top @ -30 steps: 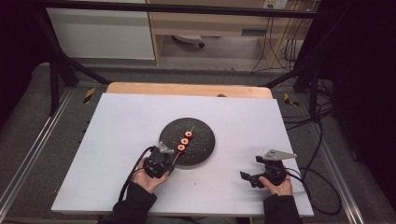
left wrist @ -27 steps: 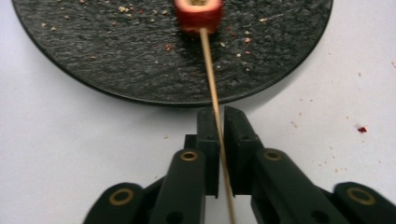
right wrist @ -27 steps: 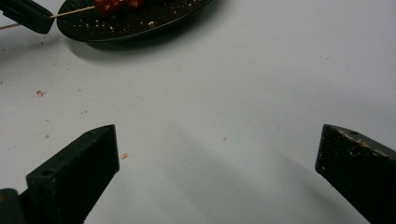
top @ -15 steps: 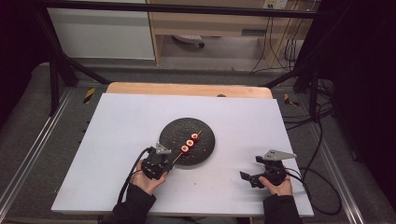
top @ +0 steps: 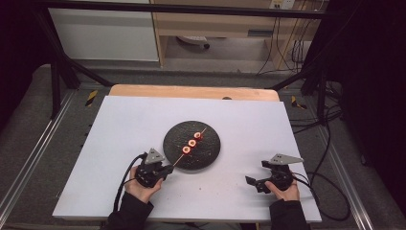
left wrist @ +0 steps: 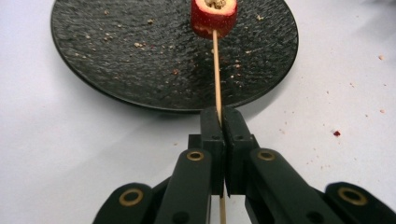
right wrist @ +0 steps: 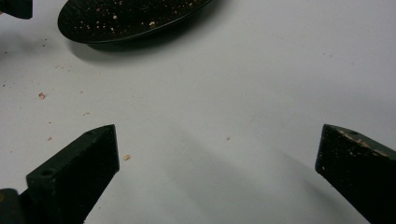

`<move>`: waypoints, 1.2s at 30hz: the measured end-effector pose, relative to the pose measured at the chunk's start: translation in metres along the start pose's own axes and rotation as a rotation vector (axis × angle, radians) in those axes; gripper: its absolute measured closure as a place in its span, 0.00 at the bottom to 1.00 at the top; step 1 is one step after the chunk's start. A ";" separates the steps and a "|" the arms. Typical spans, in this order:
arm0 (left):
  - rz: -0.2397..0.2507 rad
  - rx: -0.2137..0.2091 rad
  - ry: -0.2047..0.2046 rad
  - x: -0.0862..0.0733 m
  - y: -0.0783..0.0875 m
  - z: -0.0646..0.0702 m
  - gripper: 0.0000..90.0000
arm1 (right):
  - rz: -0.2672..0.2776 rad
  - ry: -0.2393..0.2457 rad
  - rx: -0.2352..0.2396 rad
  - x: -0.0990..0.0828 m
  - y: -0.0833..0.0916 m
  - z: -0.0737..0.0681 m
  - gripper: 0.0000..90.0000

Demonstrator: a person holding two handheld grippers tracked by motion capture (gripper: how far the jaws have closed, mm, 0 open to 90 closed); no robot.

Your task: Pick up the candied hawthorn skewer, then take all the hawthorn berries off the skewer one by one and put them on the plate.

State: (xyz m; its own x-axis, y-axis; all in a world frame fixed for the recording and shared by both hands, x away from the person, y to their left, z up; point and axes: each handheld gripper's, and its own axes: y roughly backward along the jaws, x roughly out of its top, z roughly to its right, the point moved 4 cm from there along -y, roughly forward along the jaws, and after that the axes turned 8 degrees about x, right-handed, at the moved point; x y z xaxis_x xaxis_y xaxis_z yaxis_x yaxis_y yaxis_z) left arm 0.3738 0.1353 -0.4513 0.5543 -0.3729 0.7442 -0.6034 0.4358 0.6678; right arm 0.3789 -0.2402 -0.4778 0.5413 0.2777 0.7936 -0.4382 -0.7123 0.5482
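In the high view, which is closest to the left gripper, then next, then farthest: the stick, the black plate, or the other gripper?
1. Stick: pinched in the left gripper, right at its fingers.
2. Black plate: just beyond, mid-table.
3. Right gripper: far across, near the table's right edge.

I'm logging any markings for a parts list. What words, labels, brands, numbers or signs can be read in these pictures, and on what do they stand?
None can be read.
Left gripper, shut on the skewer: plain black jaws, no lettering.
Right gripper: bare jaws, no marks.
Black plate: no print.
White table top: blank.
Yellow-and-black striped patches on the floor: hazard stripes, no words.
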 end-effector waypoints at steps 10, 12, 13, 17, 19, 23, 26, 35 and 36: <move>0.089 -0.045 0.016 -0.015 0.014 -0.012 0.98 | 0.014 -0.008 0.016 0.005 -0.002 -0.006 0.00; 0.113 -0.052 0.015 -0.017 0.018 -0.013 0.98 | 0.014 -0.012 0.018 0.006 -0.004 -0.008 0.00; 0.113 -0.052 0.015 -0.017 0.018 -0.013 0.98 | 0.014 -0.009 0.016 0.007 -0.005 -0.009 0.00; 0.133 -0.067 0.016 -0.019 0.020 -0.013 0.98 | 0.018 -0.008 0.022 0.011 -0.008 -0.014 0.00; 0.144 -0.068 0.012 -0.020 0.021 -0.012 0.98 | 0.025 0.000 0.024 0.013 -0.010 -0.017 0.00; 0.154 -0.074 0.009 -0.022 0.021 -0.012 0.98 | 0.037 0.002 0.014 0.019 -0.015 -0.022 0.00; 0.163 -0.079 0.006 -0.022 0.022 -0.011 0.98 | 0.047 0.001 0.016 0.023 -0.017 -0.027 0.00; 0.179 -0.088 -0.001 -0.023 0.022 -0.008 0.98 | 0.059 -0.010 0.009 0.032 -0.024 -0.035 0.00; 0.180 -0.089 -0.002 -0.022 0.023 -0.008 0.98 | 0.065 -0.013 0.016 0.034 -0.026 -0.037 0.00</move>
State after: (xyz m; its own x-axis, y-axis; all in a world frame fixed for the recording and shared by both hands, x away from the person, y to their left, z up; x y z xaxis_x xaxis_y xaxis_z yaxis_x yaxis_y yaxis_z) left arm 0.3522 0.1599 -0.4529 0.4409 -0.2845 0.8513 -0.6393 0.5662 0.5203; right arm 0.3816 -0.1885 -0.4552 0.5211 0.2219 0.8241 -0.4617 -0.7388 0.4909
